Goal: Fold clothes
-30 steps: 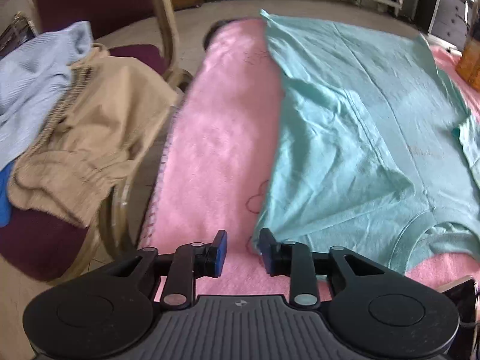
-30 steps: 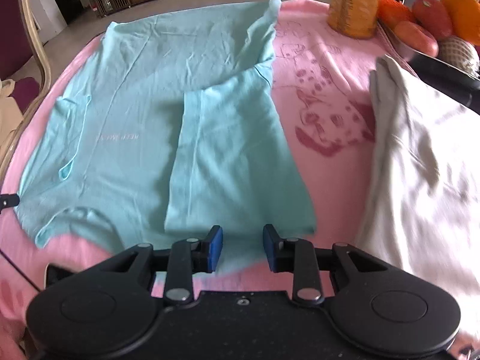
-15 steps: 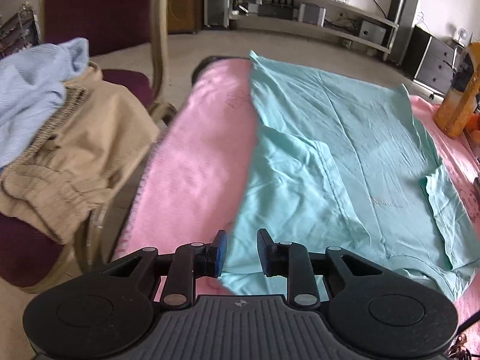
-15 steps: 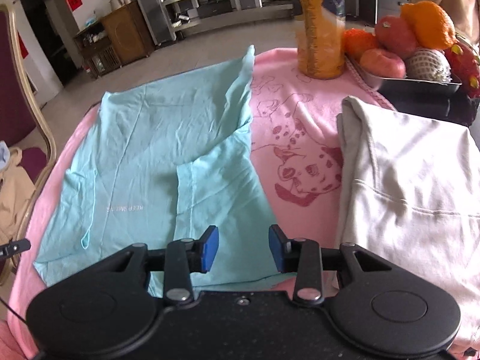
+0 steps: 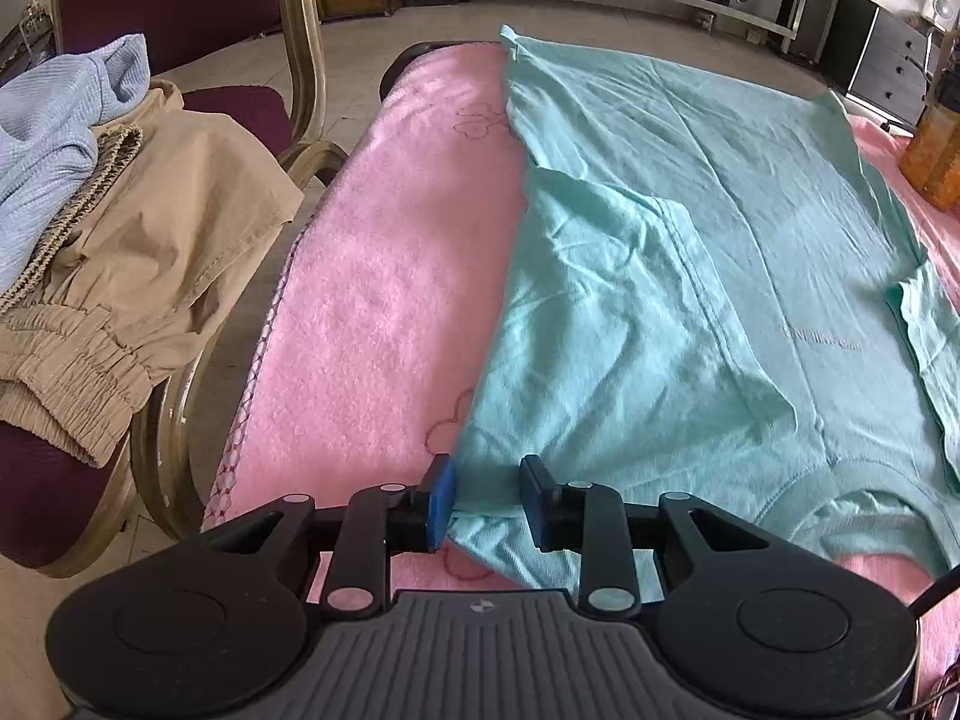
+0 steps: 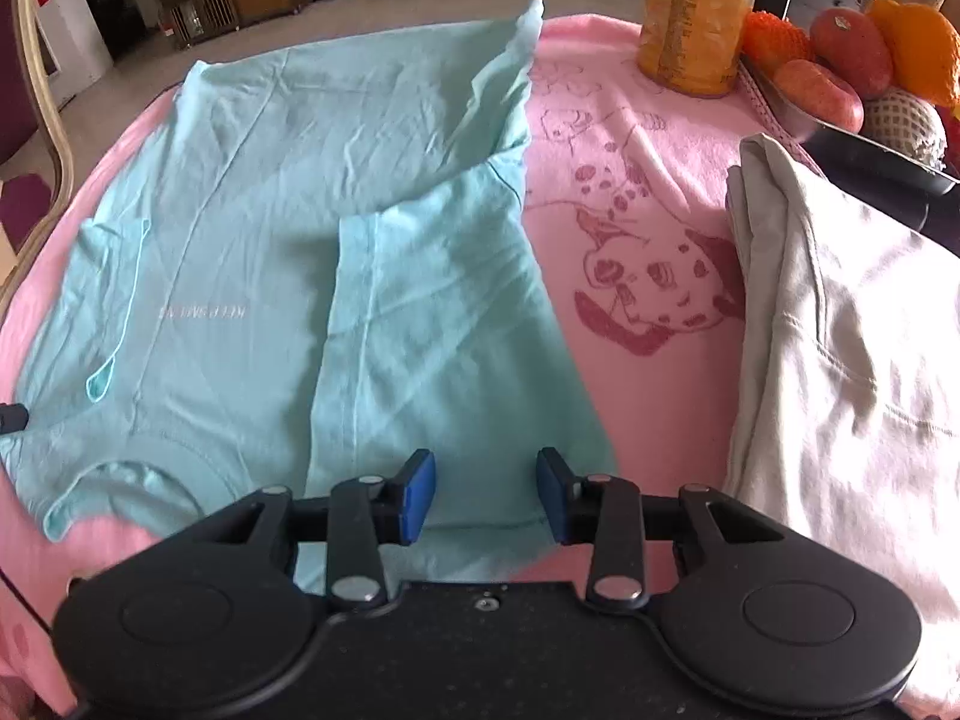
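A teal T-shirt (image 5: 690,252) lies flat on a pink blanket (image 5: 384,276), both long sides folded inward. It also shows in the right wrist view (image 6: 288,252), with its right flap folded over (image 6: 432,324). My left gripper (image 5: 485,501) is open, its jaws on either side of the shirt's near left edge, with cloth between them. My right gripper (image 6: 485,495) is open wider, above the near end of the right flap, holding nothing.
A chair (image 5: 300,60) at the left carries tan trousers (image 5: 138,264) and a light blue garment (image 5: 54,144). A folded whitish garment (image 6: 840,336) lies at the right. A yellow bottle (image 6: 690,12) and a fruit tray (image 6: 852,60) stand at the far right.
Both grippers pulled back toward the shirt's near end and opened wider. The shirt's left side now lies folded inward, and the right flap has been released.
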`<state>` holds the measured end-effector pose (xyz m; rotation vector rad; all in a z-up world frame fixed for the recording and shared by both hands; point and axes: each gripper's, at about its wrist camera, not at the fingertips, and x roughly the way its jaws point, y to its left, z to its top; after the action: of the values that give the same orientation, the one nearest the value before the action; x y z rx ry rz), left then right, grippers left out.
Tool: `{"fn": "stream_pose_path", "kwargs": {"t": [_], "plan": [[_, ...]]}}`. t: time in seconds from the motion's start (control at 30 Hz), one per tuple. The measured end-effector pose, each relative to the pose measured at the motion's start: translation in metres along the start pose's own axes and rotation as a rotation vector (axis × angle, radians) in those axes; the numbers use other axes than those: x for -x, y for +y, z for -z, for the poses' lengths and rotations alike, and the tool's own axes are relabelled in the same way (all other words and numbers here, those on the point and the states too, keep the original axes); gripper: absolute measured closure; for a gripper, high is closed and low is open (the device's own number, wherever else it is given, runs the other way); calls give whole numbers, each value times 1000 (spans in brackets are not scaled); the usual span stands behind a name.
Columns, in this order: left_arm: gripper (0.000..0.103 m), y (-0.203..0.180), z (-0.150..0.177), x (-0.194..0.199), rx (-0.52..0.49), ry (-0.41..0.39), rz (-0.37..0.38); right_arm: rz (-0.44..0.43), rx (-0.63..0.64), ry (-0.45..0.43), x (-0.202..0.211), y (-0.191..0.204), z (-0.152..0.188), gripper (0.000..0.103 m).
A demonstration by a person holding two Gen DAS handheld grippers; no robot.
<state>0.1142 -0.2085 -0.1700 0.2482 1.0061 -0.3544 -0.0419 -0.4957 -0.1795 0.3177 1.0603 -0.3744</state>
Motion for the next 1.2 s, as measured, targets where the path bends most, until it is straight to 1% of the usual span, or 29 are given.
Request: {"fn": "stream_pose_path", "kwargs": {"t": [0.13, 0.27, 0.4, 0.47, 0.5, 0.53, 0.57, 0.67, 0.8, 0.93, 1.07, 1.2], "plan": [[74, 3, 1, 10, 19, -34, 9, -19, -37, -18, 8, -7, 2, 67], [74, 4, -1, 19, 33, -80, 22, -32, -62, -71, 17, -12, -1, 67], [75, 11, -15, 24, 75, -99, 62, -45, -65, -144, 28, -13, -9, 67], [78, 10, -25, 22, 75, -106, 71, -44, -46, -187, 33, -12, -18, 67], [82, 10, -30, 20, 75, -110, 76, -43, -37, -208, 36, -11, -23, 68], [83, 10, -35, 19, 75, -113, 81, -57, -37, -213, 36, -11, -29, 70], [83, 8, -40, 16, 73, -114, 86, -80, -43, -207, 34, -12, -35, 72], [84, -1, -56, 0, 54, -102, 107, -135, -68, -179, 21, -13, -53, 73], [85, -15, -73, -27, 19, -61, 128, -156, -91, -108, -9, -13, -70, 74], [84, -22, -91, -54, 18, -31, 118, -164, -95, -56, -35, -9, -82, 74], [83, -21, -107, -64, 33, -46, 131, -174, -72, -46, -49, -3, -92, 74], [82, -23, -110, -63, 38, -114, 128, -196, -72, -96, -51, -3, -95, 74]]}}
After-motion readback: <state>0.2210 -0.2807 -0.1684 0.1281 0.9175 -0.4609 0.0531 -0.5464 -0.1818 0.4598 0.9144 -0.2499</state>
